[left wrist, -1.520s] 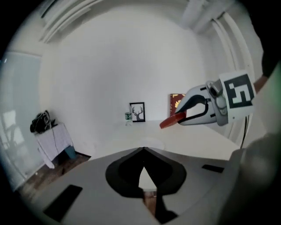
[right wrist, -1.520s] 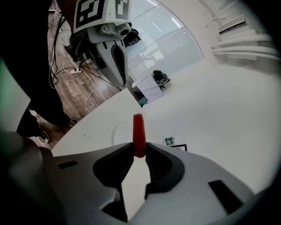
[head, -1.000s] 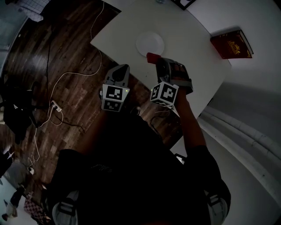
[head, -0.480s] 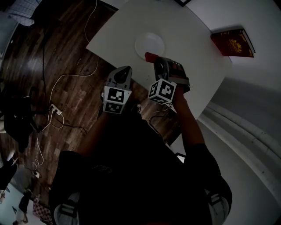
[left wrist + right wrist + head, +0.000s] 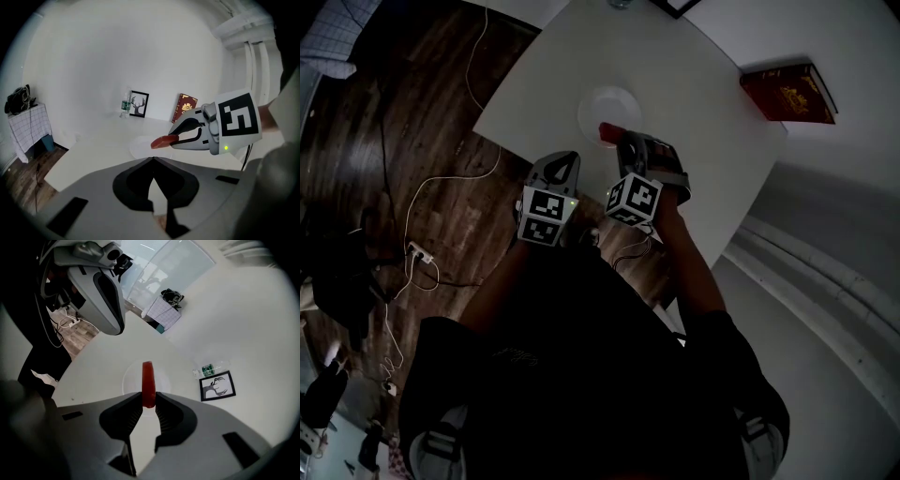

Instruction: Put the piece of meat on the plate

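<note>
A white plate [image 5: 609,105] lies on the white table [image 5: 694,84]. My right gripper [image 5: 615,141] is shut on a red piece of meat [image 5: 607,131], which hangs at the plate's near edge. In the right gripper view the meat [image 5: 148,380] stands on edge between the pads, with the plate [image 5: 129,377] behind it. The left gripper view has the right gripper [image 5: 174,139] holding the meat [image 5: 163,140] just above the plate [image 5: 139,147]. My left gripper [image 5: 565,161] hovers by the table's near edge, left of the right one, jaws shut and empty [image 5: 152,158].
A red book [image 5: 787,92] leans at the table's far right. A water bottle [image 5: 125,105] and a framed deer picture [image 5: 139,104] stand at the back. White cables [image 5: 441,178] trail over the wooden floor on the left. A small cloth-covered table [image 5: 26,124] stands beyond.
Both grippers have sunk and moved toward the plate. The meat, still gripped by the right gripper, now sits closer to the plate's near rim.
</note>
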The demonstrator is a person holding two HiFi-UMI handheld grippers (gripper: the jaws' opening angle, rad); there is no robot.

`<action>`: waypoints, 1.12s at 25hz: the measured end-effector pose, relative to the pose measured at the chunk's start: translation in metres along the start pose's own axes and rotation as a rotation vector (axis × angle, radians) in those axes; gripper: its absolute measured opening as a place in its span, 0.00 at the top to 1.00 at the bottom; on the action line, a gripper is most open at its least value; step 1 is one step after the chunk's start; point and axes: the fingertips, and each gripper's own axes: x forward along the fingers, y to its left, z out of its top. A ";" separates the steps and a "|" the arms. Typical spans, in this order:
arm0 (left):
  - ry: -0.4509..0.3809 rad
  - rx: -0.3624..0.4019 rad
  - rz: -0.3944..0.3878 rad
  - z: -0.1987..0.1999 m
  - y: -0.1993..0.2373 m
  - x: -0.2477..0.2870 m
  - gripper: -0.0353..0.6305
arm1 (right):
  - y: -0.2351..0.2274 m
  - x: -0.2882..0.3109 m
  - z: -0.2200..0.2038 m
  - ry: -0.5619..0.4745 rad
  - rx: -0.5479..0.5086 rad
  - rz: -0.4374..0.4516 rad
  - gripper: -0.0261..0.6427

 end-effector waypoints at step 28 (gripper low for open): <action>0.053 0.051 -0.097 0.015 0.042 0.034 0.94 | -0.009 0.054 -0.006 0.134 0.067 -0.007 0.81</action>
